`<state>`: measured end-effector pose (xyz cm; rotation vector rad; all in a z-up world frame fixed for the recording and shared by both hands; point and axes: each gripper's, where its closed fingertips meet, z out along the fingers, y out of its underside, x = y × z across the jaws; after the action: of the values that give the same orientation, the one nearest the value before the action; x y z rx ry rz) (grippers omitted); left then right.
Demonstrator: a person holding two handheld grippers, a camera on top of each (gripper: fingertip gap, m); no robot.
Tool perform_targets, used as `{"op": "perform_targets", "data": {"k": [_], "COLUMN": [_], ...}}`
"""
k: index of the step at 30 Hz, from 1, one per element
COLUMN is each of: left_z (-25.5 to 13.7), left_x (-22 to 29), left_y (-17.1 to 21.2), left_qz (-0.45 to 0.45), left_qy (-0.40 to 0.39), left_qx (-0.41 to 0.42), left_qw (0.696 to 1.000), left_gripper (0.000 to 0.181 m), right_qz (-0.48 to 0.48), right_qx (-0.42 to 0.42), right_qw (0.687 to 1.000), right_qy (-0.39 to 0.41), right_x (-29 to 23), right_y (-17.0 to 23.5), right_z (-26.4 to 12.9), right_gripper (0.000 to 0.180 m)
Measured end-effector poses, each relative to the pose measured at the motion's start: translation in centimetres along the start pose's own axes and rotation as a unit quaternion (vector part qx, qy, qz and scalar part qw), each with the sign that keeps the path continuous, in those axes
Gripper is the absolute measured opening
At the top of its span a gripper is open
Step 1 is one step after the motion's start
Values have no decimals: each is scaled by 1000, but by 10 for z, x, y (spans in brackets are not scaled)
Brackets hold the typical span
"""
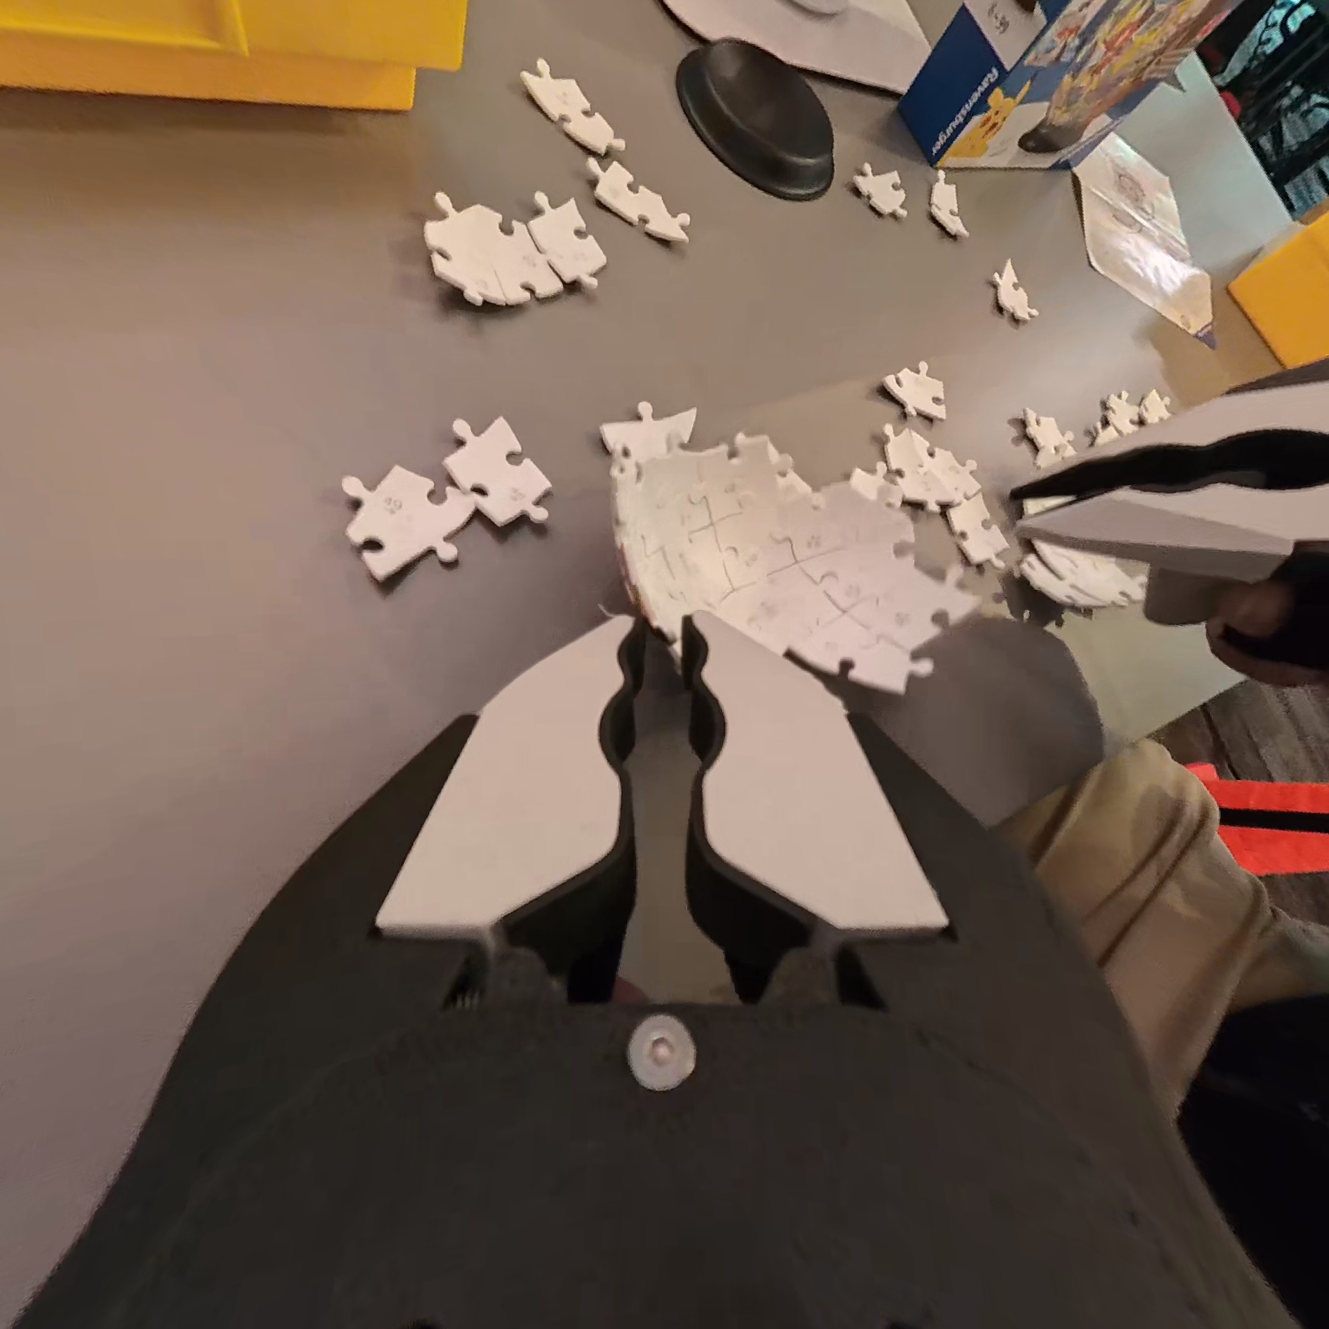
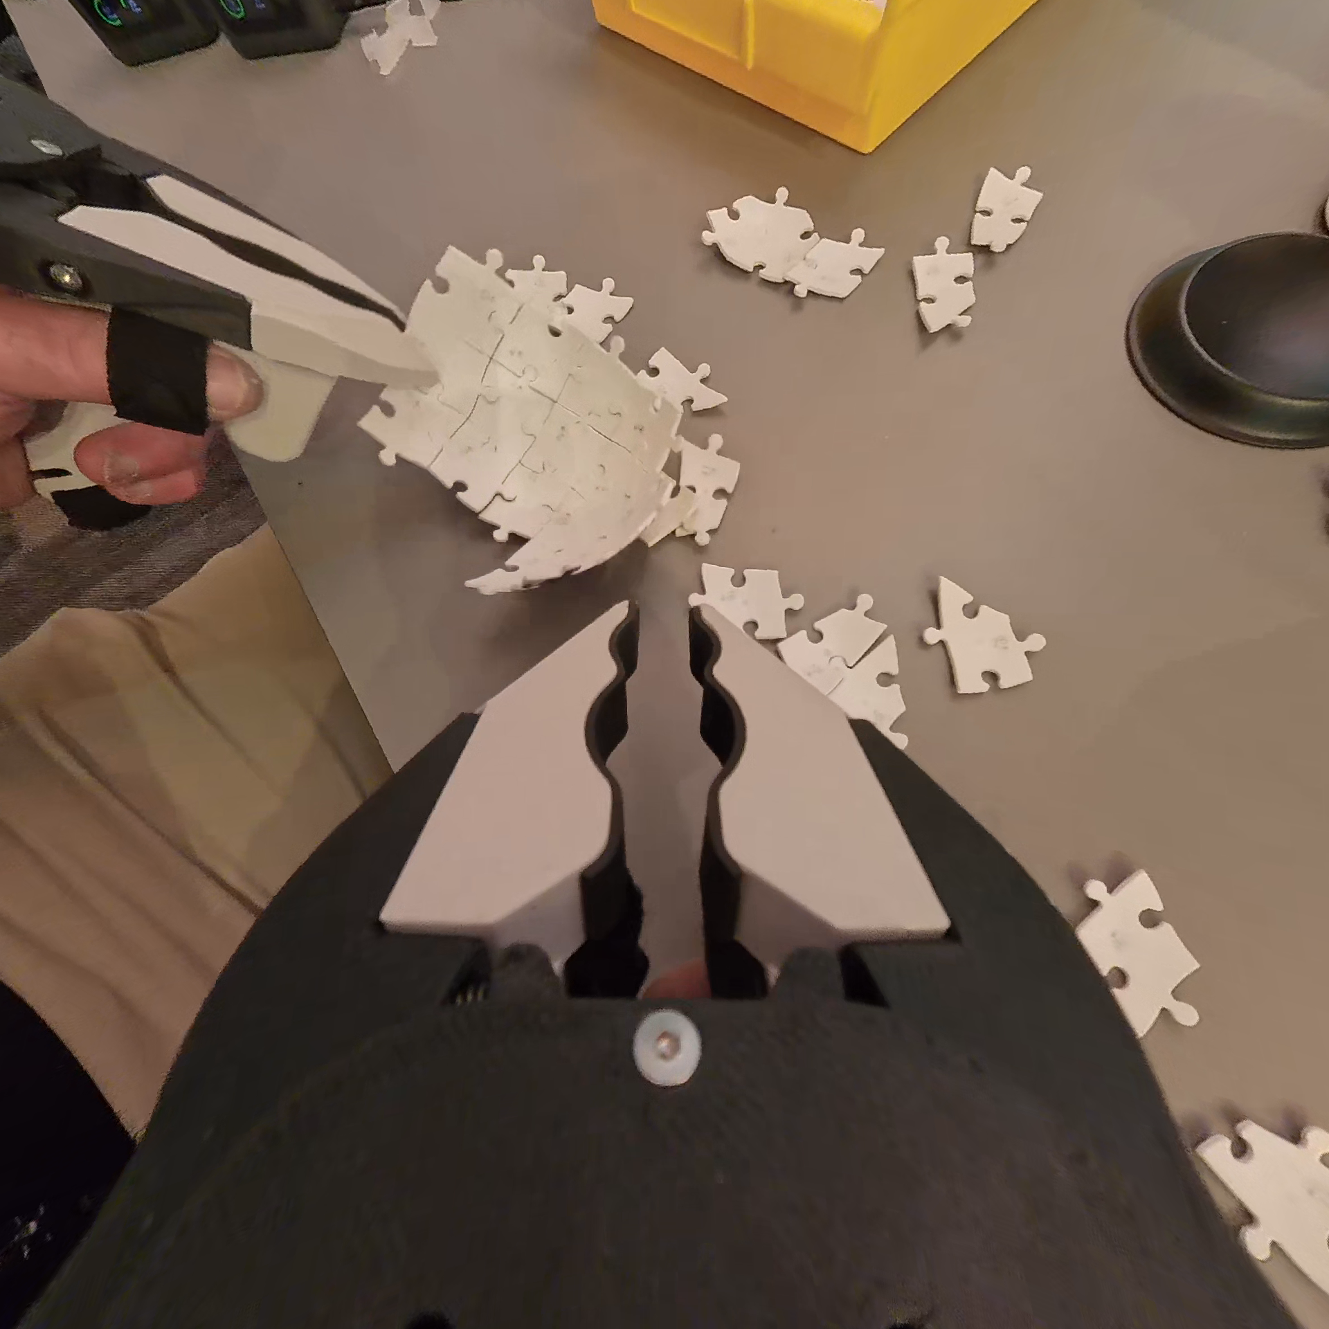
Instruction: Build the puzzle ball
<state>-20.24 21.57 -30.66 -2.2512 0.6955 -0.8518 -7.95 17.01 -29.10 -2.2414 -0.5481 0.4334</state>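
A partly built puzzle ball, a white curved shell of joined pieces point(image 1: 777, 561), is tilted up off the grey table point(image 1: 180, 431). My left gripper point(image 1: 661, 626) is shut on the shell's near rim. In the right wrist view the shell point(image 2: 546, 431) shows as an open bowl with the left gripper point(image 2: 421, 359) pinching its left rim. My right gripper point(image 2: 663, 611) is slightly open and empty, just short of the shell's lower edge. It also shows in the left wrist view point(image 1: 1017, 514), to the right of the shell. Loose white pieces point(image 2: 985, 640) lie around.
A black round stand point(image 1: 755, 122) sits at the back, and shows at the right in the right wrist view point(image 2: 1237, 345). Yellow bins point(image 1: 216, 50) point(image 2: 813, 65) and the puzzle box point(image 1: 1007, 93) stand behind. Small joined groups point(image 1: 510, 244) point(image 2: 791, 244) lie flat. The table edge point(image 2: 316, 575) is close by. The gap from one gripper's tips to the other's is roughly 15 cm.
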Motion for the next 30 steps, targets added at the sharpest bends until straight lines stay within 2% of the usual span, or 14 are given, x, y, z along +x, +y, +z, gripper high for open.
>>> {"op": "perform_targets", "data": {"k": [3, 8, 13, 15, 20, 23, 26, 30], "left_z": [-4, -17, -27, -26, 3, 14, 15, 4], "left_x": [5, 1, -15, -7, -11, -13, -10, 3], "left_y": [10, 3, -17, -31, -19, -1, 17, 26], "left_qz": [-6, -3, 28, 54, 139, 137, 123, 91], "left_qy": [15, 22, 19, 43, 44, 53, 50, 48], "left_qx": [-20, -20, -19, -12, -121, -166, -176, -161], "left_qw": [1000, 1000, 999, 998, 982, 975, 975, 982], "left_gripper": [15, 38, 42, 39, 39, 28, 18, 21], "right_qz": [9, 17, 36, 45, 44, 38, 22, -10], "right_qx": [-2, -7, -22, -33, -59, -67, -79, -83], "right_qw": [1000, 1000, 998, 996, 993, 992, 991, 992], "right_qy": [-10, -24, -52, -71, -90, -99, -106, -96], "right_x": [0, -3, -9, -15, -25, -31, -40, -47], "right_y": [1, 3, 8, 12, 22, 25, 29, 31], "right_z": [-1, 0, 1, 3, 8, 8, 7, 5], "right_gripper": [13, 14, 16, 17, 19, 19, 18, 13]}}
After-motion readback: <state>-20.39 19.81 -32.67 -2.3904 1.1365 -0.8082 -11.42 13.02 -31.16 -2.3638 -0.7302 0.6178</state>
